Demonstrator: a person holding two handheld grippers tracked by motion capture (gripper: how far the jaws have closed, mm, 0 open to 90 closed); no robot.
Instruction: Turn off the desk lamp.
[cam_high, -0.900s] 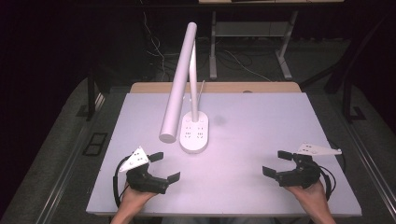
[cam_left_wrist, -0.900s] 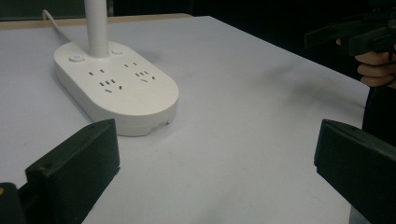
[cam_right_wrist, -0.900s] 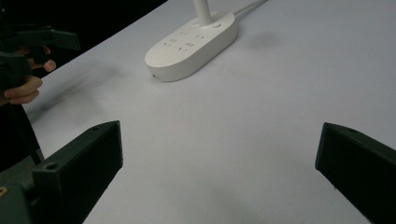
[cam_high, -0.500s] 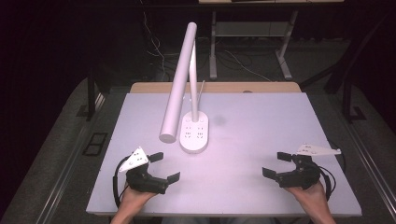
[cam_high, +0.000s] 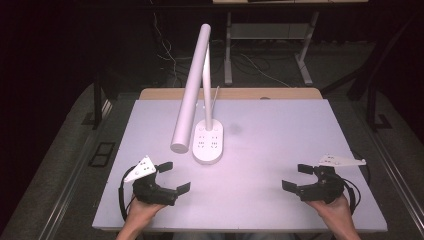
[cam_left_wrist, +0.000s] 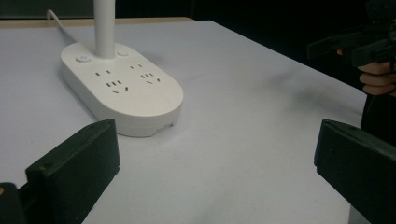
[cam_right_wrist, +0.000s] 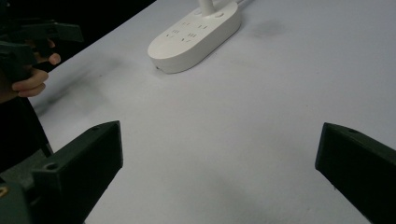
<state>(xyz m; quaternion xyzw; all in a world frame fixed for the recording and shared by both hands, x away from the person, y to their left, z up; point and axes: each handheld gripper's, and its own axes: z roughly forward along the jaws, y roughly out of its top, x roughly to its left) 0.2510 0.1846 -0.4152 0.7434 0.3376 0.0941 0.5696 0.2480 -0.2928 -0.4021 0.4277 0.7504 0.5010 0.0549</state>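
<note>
Dark room, white table (cam_high: 280, 150). Nothing has changed vs 0.9 s ago: left gripper (cam_high: 172, 177) & right gripper (cam_high: 295, 177) both wide open, empty, at near edge. Lamp base (cam_high: 207, 142) sits far-centre, untouched; no step begun, I judge.

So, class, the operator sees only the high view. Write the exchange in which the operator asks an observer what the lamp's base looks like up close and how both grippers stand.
Operator: What is on the lamp base?
Observer: The left gripper view shows socket slots on its top, plus a small round button beside the stem.
Operator: Is the left gripper holding anything?
Observer: No. In its own view the jaws stand wide apart, with bare table between them.
Operator: And the right gripper?
Observer: Also open, over bare table; its view shows the base ahead and to the left.
</note>
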